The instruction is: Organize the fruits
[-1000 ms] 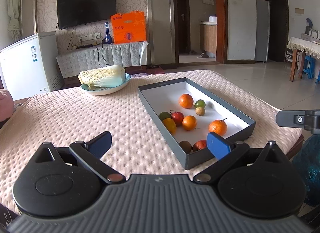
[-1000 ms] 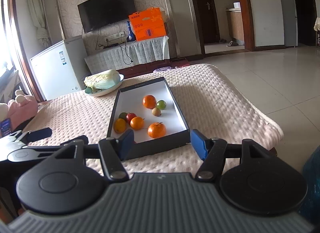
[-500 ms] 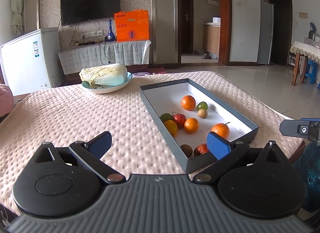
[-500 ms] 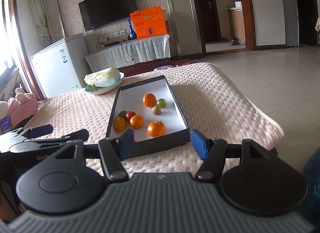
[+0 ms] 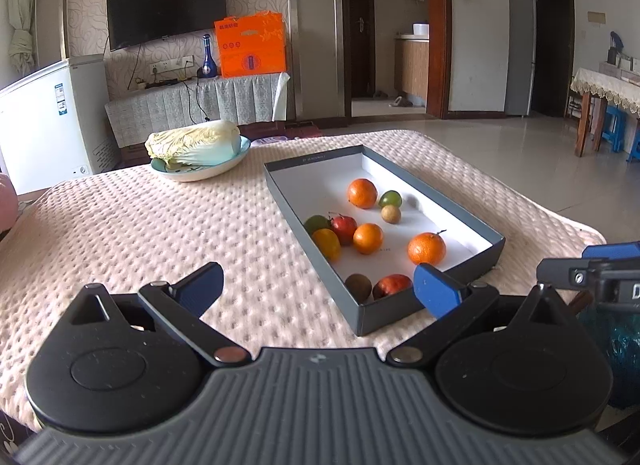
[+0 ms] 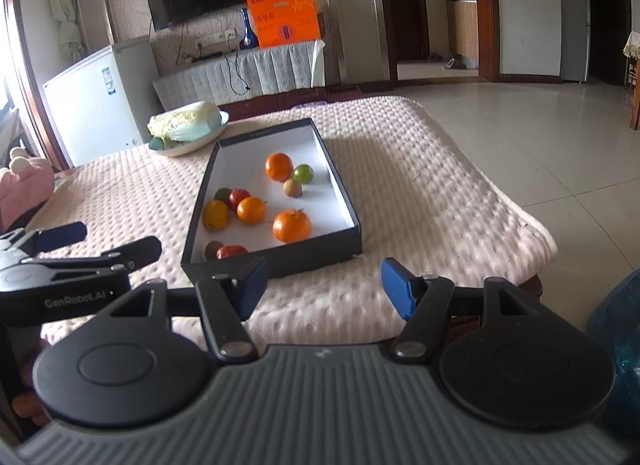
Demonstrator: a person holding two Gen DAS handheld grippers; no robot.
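Pale pink, nubbly quilted fabric is covering the desk (image 5: 132,221), its bumps running in even rows to the rounded far edge. A shallow rectangular box (image 5: 460,207) with dark grey card walls and a smooth white floor is lying on it, angled away from the cameras. Inside, round fruits are sitting loose: a glossy orange (image 5: 362,193) towards the far end with a green fruit (image 5: 390,198) and a small brown one (image 5: 391,214) just beside it; mid-box, a red apple (image 5: 344,227), a smaller orange (image 5: 367,238), a yellow-orange fruit (image 5: 327,244) and a green one (image 5: 316,222) are clustering together; a stemmed tangerine (image 5: 426,248) is sitting apart nearer the right wall, and a fuzzy kiwi (image 5: 357,286) and another red fruit (image 5: 391,285) are resting in the near corner. Beyond the box, a wrinkled napa cabbage (image 5: 194,144) is lying in a shallow ceramic bowl (image 5: 200,173). The left gripper (image 5: 318,285) is hovering above the cloth beside the box's near corner, jaws spread wide and holding nothing. The right gripper (image 6: 322,285) is hanging before the box's near end, jaws likewise wide apart and empty.
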